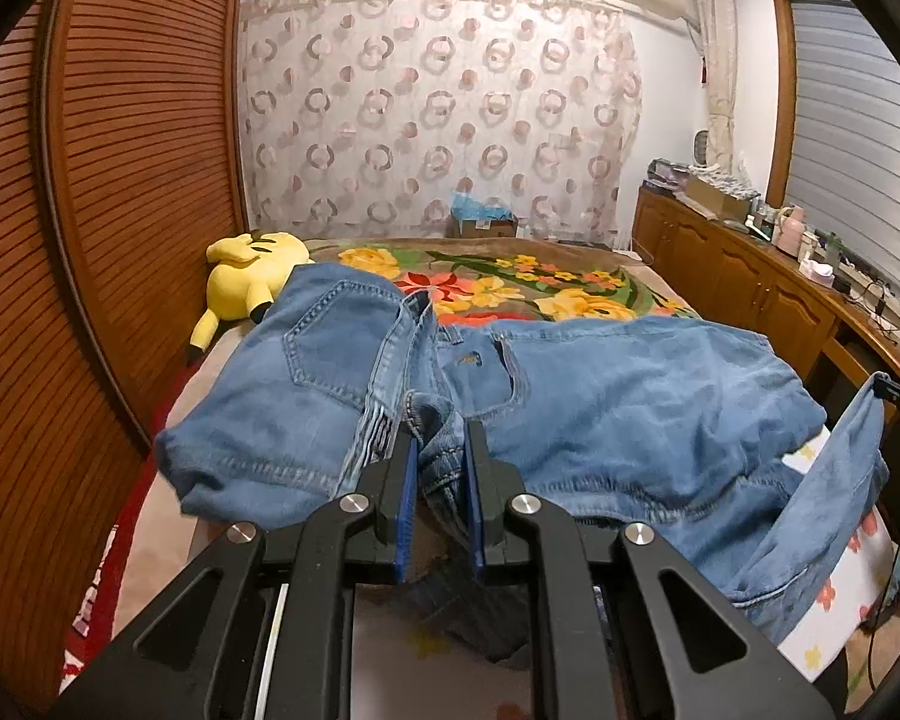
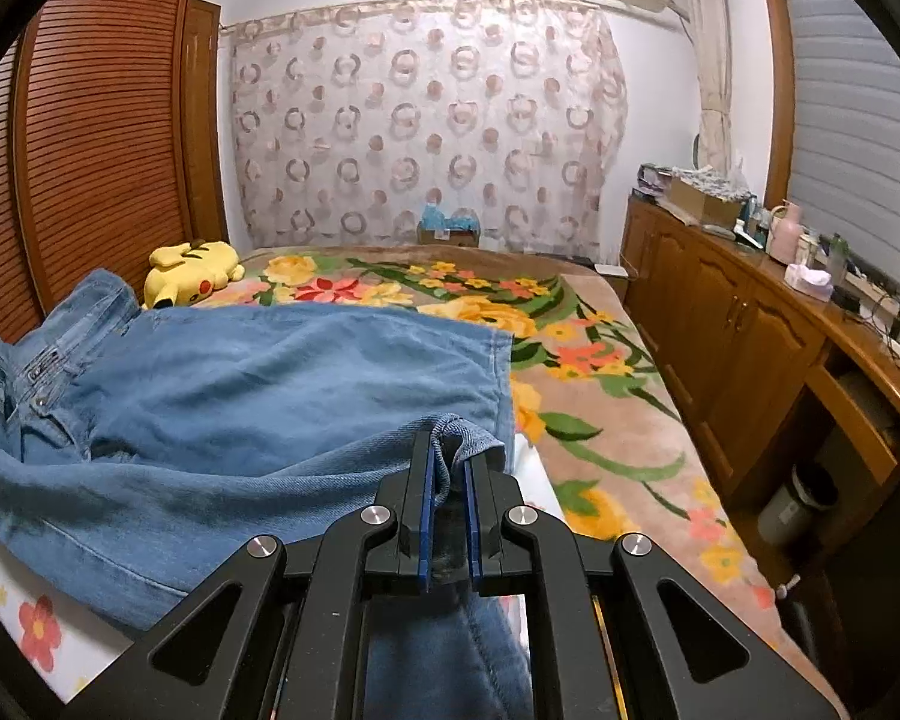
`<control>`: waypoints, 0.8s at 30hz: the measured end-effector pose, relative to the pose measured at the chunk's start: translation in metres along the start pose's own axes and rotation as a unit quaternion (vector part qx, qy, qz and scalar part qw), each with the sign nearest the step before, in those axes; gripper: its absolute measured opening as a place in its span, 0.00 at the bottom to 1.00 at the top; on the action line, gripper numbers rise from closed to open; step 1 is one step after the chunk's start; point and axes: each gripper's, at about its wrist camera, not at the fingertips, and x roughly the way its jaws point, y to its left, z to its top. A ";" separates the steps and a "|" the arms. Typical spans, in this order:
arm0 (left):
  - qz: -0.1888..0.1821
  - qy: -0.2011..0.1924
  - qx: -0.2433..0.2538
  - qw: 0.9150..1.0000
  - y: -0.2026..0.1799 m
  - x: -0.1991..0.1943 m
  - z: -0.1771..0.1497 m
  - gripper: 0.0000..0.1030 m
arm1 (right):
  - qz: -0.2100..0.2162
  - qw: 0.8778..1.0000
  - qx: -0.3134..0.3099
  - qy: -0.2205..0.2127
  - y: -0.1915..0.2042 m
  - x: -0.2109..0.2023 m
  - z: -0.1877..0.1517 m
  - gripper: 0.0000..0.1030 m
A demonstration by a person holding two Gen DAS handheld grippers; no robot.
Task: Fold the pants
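While both reach forward over the bed (image 2: 618, 420), each tool (image 1: 439, 441) (image 2: 448, 462) pinches the pants (image 1: 600, 408) (image 2: 258, 372).

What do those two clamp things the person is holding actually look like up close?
Both look alike. The left tool and the right tool are matte black, with angular linkage arms that have triangular cut-outs, round silver pivot bolts, and two narrow fingers lined with blue pads. No cables, markings or sleeves show.

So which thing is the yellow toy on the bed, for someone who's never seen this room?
Start at the bed with the floral blanket. Follow its far left edge, beside the louvred wooden wardrobe, just beyond the jeans. The plush toy lies there: the only bright yellow stuffed figure, with black-tipped ears and a red cheek.
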 end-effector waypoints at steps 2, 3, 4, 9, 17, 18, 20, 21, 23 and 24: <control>0.001 0.002 0.000 1.000 -0.002 0.007 0.009 0.15 | 0.002 1.000 0.004 -0.004 -0.003 0.001 0.009 0.08; 0.002 0.003 0.001 1.000 -0.003 0.010 0.012 0.15 | 0.003 1.000 0.006 -0.006 -0.005 0.002 0.013 0.08; 0.002 0.004 0.000 1.000 -0.003 0.013 0.017 0.15 | 0.003 1.000 0.009 -0.009 -0.007 0.001 0.020 0.08; 0.004 -0.002 0.000 1.000 -0.005 0.022 0.040 0.15 | 0.005 1.000 0.014 -0.020 -0.016 0.003 0.040 0.08; 0.004 -0.013 -0.003 1.000 -0.003 0.039 0.071 0.15 | 0.000 0.999 0.024 -0.037 -0.022 0.013 0.051 0.08; 0.003 -0.014 -0.002 1.000 -0.002 0.040 0.074 0.15 | -0.002 0.999 0.025 -0.039 -0.022 0.015 0.054 0.08; 0.003 -0.017 0.000 1.000 -0.003 0.047 0.084 0.15 | -0.006 0.999 0.026 -0.042 -0.019 0.022 0.052 0.08; 0.003 -0.017 0.000 1.000 -0.002 0.049 0.088 0.15 | -0.007 0.999 0.026 -0.043 -0.018 0.025 0.052 0.08; 0.001 -0.020 0.000 1.000 -0.002 0.057 0.098 0.15 | -0.013 0.999 0.027 -0.041 -0.016 0.034 0.053 0.08; 0.001 -0.022 0.001 1.000 -0.002 0.061 0.102 0.15 | -0.015 0.999 0.028 -0.039 -0.016 0.037 0.053 0.08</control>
